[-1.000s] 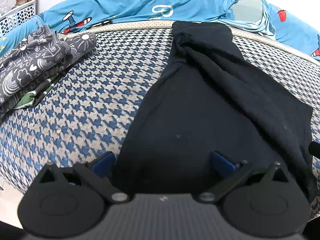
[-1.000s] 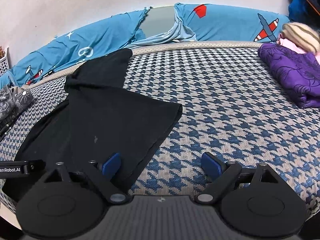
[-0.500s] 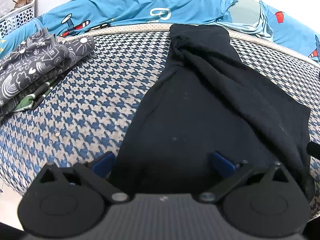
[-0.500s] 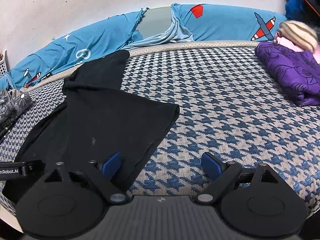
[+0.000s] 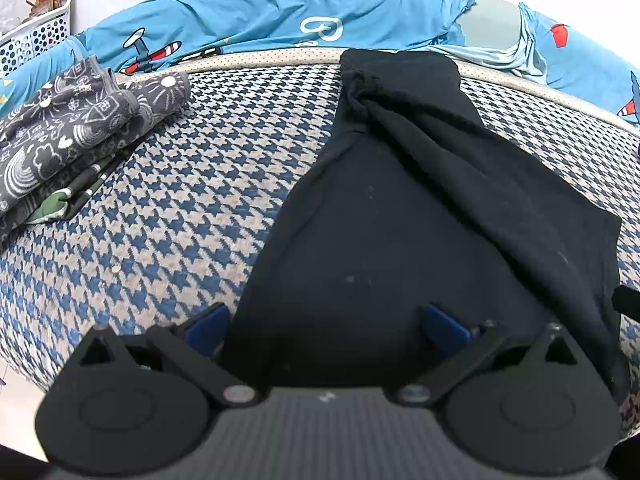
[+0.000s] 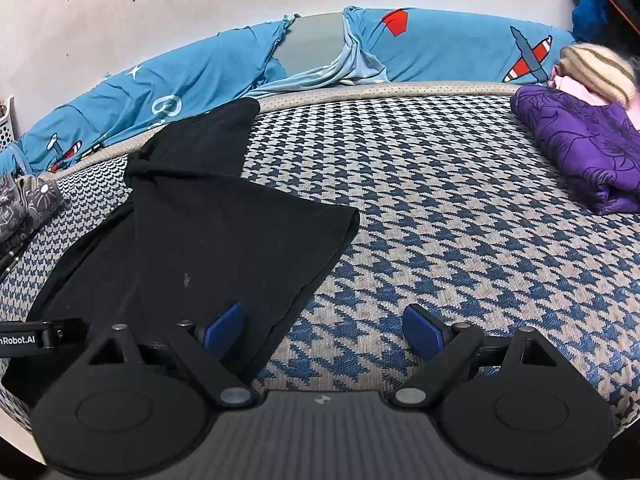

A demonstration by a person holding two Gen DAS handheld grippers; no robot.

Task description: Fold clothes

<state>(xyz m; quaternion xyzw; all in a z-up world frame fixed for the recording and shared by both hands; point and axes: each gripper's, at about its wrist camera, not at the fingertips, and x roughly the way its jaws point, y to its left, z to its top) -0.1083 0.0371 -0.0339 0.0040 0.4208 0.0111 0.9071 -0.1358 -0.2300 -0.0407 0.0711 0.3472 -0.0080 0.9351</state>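
Note:
A black garment (image 5: 400, 216) lies partly folded on the blue-and-beige houndstooth surface (image 5: 192, 200), its narrow end reaching the far rim. My left gripper (image 5: 326, 322) is open over the garment's near edge, its left pad beside the cloth's left border and its right pad above the cloth. In the right wrist view the same black garment (image 6: 208, 240) lies to the left. My right gripper (image 6: 322, 328) is open at the garment's near right corner, with its left pad over the cloth and its right pad over bare houndstooth surface (image 6: 460, 220). Neither holds anything.
A folded grey patterned pile (image 5: 68, 128) sits at the far left. A folded purple garment (image 6: 584, 152) with a striped knit item (image 6: 596, 72) behind it lies at the far right. A blue airplane-print sheet (image 5: 280, 16) runs along the back. A white perforated basket (image 5: 32, 36) stands far left.
Both views have shifted only slightly, with the garment sitting a little lower and nearer. Both grippers stay open and the cloth has not been moved.

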